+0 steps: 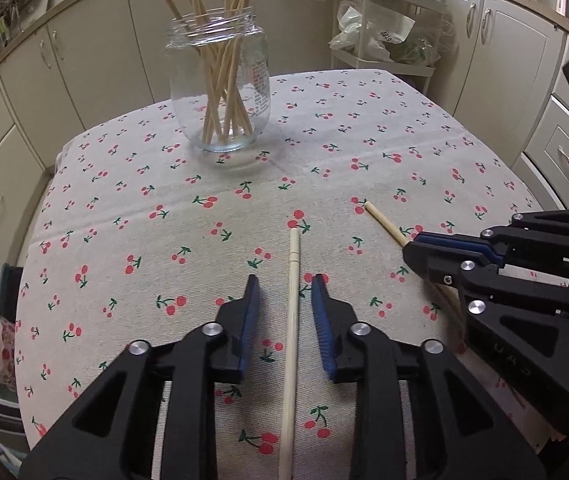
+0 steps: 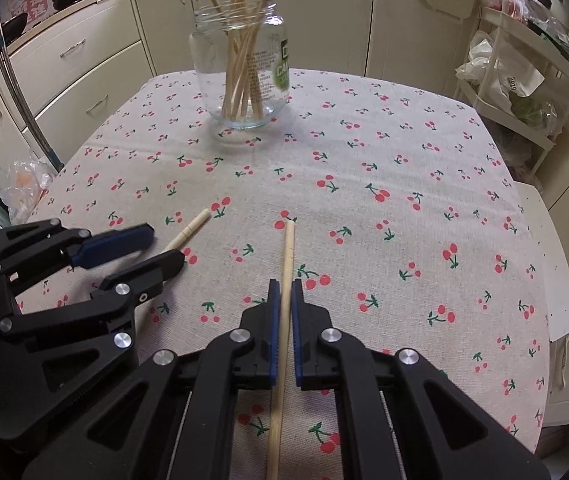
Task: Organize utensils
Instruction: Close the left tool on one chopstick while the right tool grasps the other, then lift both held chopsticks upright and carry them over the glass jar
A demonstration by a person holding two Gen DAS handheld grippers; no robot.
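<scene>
Left gripper (image 1: 284,294) straddles one chopstick (image 1: 293,280) loosely; right gripper (image 2: 285,294) seemingly pinches another chopstick (image 2: 287,256).

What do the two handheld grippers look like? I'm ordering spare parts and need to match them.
Both look alike. The left gripper and right gripper are matte black plastic, built from angular linkage bars with triangular cut-outs, joined by round silver pins. Each of the fingers carries a dark blue ribbed pad on its inner face. The right gripper's body bears faint embossed lettering, too dim to read. No cables, hands or sleeves show.
</scene>
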